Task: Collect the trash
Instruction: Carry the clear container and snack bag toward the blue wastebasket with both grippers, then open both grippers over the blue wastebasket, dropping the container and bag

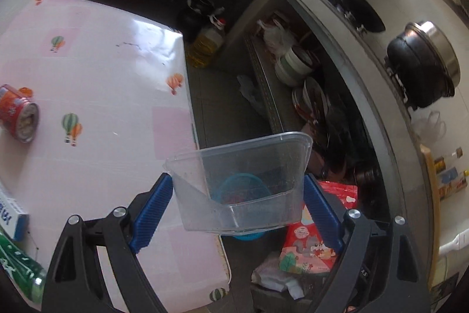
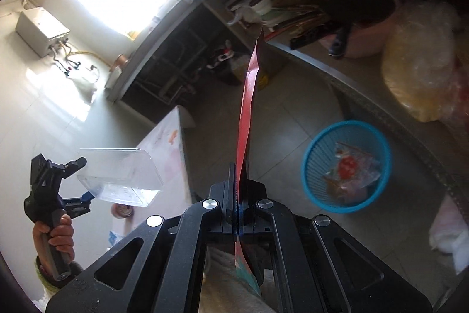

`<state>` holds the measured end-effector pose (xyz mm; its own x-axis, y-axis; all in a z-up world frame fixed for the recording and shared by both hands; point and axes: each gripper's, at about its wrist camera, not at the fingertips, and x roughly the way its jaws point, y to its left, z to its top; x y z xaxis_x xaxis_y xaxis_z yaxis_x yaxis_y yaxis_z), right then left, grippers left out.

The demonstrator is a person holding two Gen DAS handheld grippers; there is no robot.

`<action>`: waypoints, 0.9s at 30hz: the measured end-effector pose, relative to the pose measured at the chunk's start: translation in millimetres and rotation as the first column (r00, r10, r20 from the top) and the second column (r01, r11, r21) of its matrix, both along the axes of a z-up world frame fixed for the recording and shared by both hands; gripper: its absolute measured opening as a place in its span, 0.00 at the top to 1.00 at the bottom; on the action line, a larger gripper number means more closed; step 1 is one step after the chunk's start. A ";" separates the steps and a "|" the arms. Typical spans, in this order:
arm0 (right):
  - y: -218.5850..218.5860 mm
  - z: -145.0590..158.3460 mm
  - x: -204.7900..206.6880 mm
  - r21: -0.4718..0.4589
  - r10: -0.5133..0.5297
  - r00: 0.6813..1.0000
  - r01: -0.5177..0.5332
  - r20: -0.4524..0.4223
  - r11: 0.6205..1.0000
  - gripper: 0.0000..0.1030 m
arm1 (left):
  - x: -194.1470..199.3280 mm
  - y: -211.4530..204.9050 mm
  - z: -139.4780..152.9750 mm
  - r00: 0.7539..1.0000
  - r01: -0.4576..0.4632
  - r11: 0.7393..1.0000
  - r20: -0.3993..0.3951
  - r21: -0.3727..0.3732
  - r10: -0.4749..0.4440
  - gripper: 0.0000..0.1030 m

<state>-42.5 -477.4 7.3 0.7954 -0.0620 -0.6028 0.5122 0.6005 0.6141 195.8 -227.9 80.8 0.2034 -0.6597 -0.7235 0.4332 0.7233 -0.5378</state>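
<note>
1. The left gripper (image 1: 239, 207) is pinching a clear plastic container (image 1: 240, 181) between its blue pads (image 1: 152, 210), holding it past the edge of the pink table (image 1: 88, 72).
2. The right gripper (image 2: 236, 195) is pressing its jaws together on a red snack wrapper (image 2: 247, 107), seen edge-on, off the table's side.
3. The blue trash basket (image 2: 310, 163) is sitting on the floor beyond the table, holding crumpled wrappers.
4. A red can (image 1: 17, 113) is lying on its side on the table.
</note>
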 end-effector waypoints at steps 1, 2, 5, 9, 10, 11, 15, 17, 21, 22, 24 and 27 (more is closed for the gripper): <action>-5.6 -10.7 -4.2 0.011 -0.026 0.999 0.027 -0.031 1.000 1.00 | -4.2 -17.9 -10.0 0.999 0.032 0.999 -0.010 0.018 -0.032 0.16; -7.5 -19.2 -3.8 0.023 -0.043 0.998 0.044 -0.054 0.999 1.00 | -9.3 -36.3 -20.9 0.998 0.061 0.997 -0.023 0.037 -0.060 0.16; -19.7 -51.1 -7.5 0.062 -0.072 0.989 0.081 -0.130 0.995 1.00 | -20.5 -91.2 -59.0 0.989 0.138 0.984 -0.064 0.109 -0.131 0.16; -32.5 -90.8 -1.1 0.058 -0.086 0.968 0.102 -0.236 0.993 1.00 | -25.5 -153.9 -110.8 0.975 0.203 0.956 -0.128 0.213 -0.179 0.16; -36.0 -100.8 4.2 0.050 -0.084 0.961 0.100 -0.263 0.994 1.00 | -25.9 -167.6 -123.8 0.974 0.208 0.949 -0.139 0.237 -0.179 0.16; -40.2 -107.9 7.1 0.042 -0.080 0.955 0.096 -0.285 0.994 1.00 | -26.1 -181.3 -136.3 0.971 0.222 0.940 -0.151 0.260 -0.188 0.16; -55.7 -133.8 35.8 -0.027 -0.077 0.932 0.072 -0.354 0.997 1.00 | -21.4 -229.5 -176.2 0.960 0.258 0.908 -0.191 0.329 -0.204 0.14; -64.8 -146.0 52.0 -0.058 -0.070 0.925 0.052 -0.373 0.997 0.95 | -19.7 -252.2 -191.8 0.954 0.284 0.891 -0.199 0.355 -0.225 0.14; -79.9 -173.5 71.5 -0.110 -0.086 0.895 0.041 -0.438 0.993 0.60 | -10.5 -265.3 -218.9 0.951 0.276 0.879 -0.240 0.388 -0.193 0.13; -80.4 -176.1 71.9 -0.136 -0.103 0.885 0.045 -0.455 0.990 0.57 | -9.3 -263.3 -222.7 0.952 0.262 0.884 -0.255 0.388 -0.170 0.13; -79.8 -178.8 68.3 -0.147 -0.116 0.878 0.053 -0.465 0.988 0.57 | -7.9 -256.9 -225.6 0.945 0.257 0.891 -0.290 0.373 -0.151 0.13; -72.5 -172.5 52.0 -0.165 -0.140 0.882 0.072 -0.449 0.984 0.56 | -9.5 -248.4 -219.3 0.945 0.272 0.885 -0.278 0.378 -0.172 0.13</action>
